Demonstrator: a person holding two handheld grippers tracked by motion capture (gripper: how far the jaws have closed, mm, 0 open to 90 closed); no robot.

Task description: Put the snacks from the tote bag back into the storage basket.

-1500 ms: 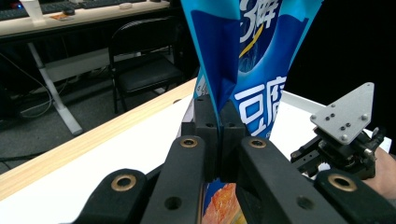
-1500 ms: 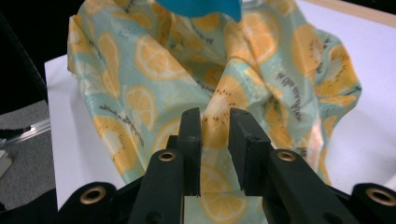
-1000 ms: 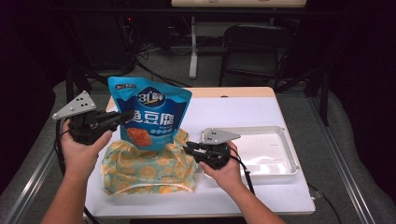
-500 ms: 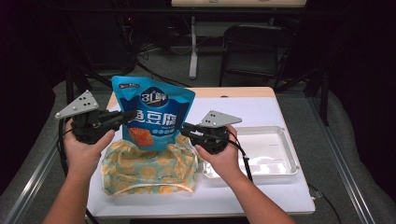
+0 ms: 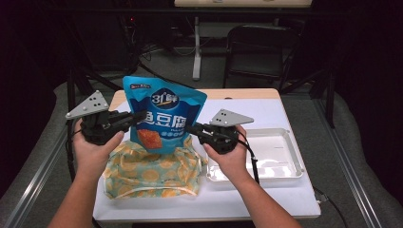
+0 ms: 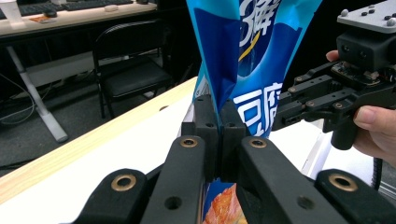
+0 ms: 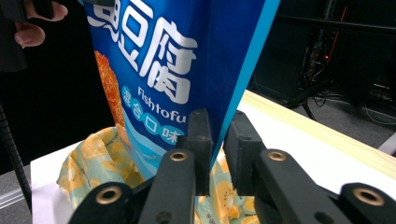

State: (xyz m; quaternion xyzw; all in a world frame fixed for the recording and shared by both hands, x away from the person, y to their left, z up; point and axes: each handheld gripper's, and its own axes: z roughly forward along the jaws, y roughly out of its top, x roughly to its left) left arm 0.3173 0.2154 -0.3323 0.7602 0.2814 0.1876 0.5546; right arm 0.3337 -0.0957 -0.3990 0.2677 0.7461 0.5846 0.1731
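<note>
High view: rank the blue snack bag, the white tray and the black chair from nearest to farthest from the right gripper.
1. Blue snack bag: its edge sits between the right gripper jaws, at that gripper's left.
2. White tray: on the table, just right of the hand.
3. Black chair: beyond the table's far edge.

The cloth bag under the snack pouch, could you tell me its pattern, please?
Pale green cloth bag with orange slices, clearest in the high view.

High view overhead, gripper views close, sharing pouch (image 5: 164, 116)
</note>
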